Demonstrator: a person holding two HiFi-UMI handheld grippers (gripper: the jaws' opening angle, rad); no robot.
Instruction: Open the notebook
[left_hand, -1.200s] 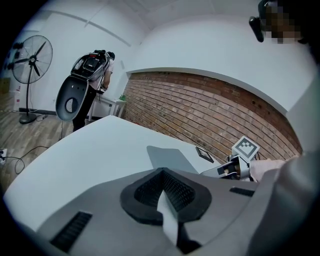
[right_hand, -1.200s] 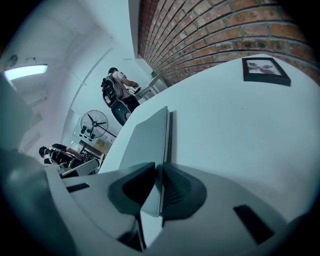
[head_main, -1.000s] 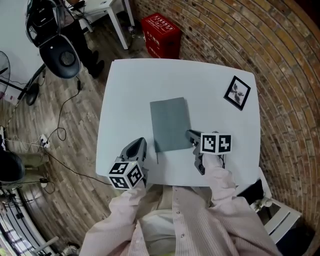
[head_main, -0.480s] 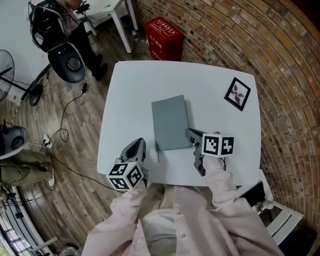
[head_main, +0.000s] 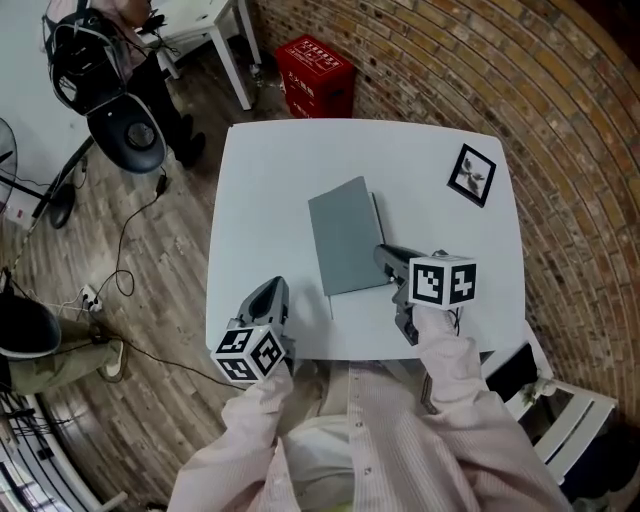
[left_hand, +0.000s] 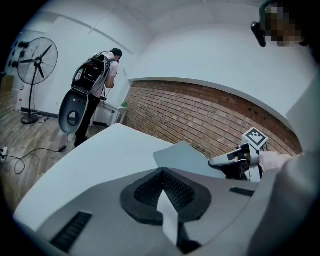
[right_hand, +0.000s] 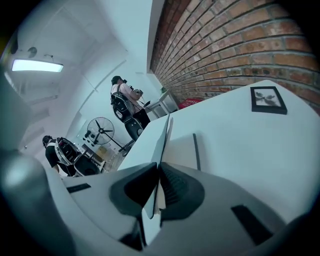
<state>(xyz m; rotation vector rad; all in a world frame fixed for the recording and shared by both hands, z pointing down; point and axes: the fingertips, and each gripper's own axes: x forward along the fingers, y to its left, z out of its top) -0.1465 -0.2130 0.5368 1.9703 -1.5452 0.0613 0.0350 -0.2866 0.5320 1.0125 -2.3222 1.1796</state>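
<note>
Right gripper view: right gripper (right_hand: 157, 172), jaws just closing, pinches the notebook (right_hand: 150, 140) cover's edge.
Left gripper view: left gripper (left_hand: 162, 176), jaws pressed together, empty.

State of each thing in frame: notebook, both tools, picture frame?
Notebook: partly open, right edge raised.
Right tool: jaws have just been closing, now clamped on the notebook's raised edge.
Left tool: shut, empty.
Picture frame: lying flat, untouched.
</note>
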